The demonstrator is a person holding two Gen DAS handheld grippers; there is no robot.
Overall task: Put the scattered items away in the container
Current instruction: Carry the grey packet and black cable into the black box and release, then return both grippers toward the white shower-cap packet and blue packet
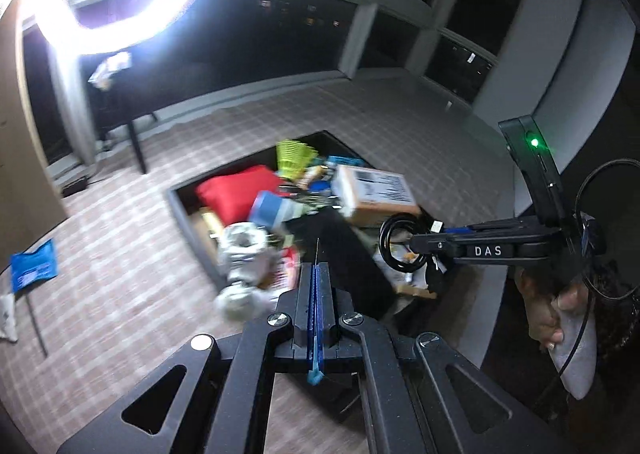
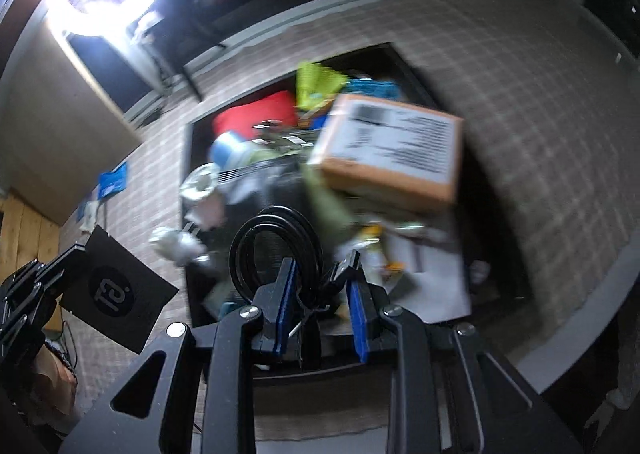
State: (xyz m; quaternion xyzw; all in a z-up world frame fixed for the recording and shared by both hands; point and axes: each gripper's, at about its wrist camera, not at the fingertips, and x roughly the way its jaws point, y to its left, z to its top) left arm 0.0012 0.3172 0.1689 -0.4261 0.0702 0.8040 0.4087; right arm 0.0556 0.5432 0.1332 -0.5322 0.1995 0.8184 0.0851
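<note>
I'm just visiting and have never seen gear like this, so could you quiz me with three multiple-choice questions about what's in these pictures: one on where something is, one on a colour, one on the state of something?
1. Where is the cardboard box?
A. on the heap in the container
B. on the cloth beside it
C. in a tool

2. What colour is the cushion-like item in the container?
A. green
B. red
C. white

3. How is the left tool set?
A. wide open
B. shut on a thin black card
C. shut on the coiled black cable

Answers: 1 A, it tops the pile. 2 B, plainly red. 3 B, its blue pads press together and the right view shows the card in it.
</note>
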